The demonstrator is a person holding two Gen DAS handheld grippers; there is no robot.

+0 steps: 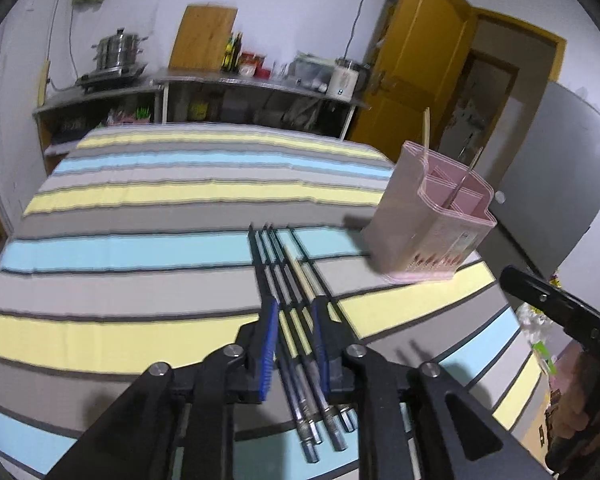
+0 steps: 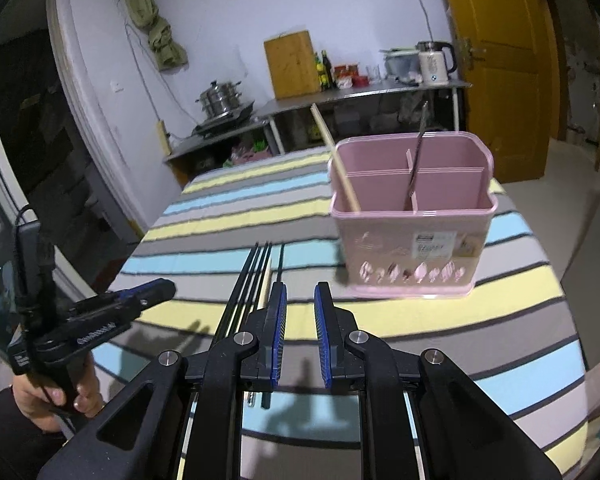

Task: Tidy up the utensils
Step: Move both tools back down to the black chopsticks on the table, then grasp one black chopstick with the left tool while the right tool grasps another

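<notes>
Several black chopsticks with metal ends [image 1: 287, 292] and one pale wooden chopstick [image 1: 302, 280] lie side by side on the striped tablecloth; they also show in the right wrist view [image 2: 251, 276]. My left gripper [image 1: 295, 312] is open, its blue pads either side of them, just above. A pink divided utensil holder [image 2: 410, 216] stands to the right, also in the left wrist view [image 1: 432, 220], holding one wooden chopstick [image 2: 336, 156] and one dark chopstick [image 2: 416, 160]. My right gripper [image 2: 300, 304] is open and empty, in front of the holder.
The table [image 1: 139, 248] has a striped cloth. Behind it stands a metal shelf [image 1: 203, 84] with a steamer pot, cutting board, bottles and kettle. A yellow door [image 1: 416, 60] is at the back right, a grey fridge [image 1: 556, 176] to the right.
</notes>
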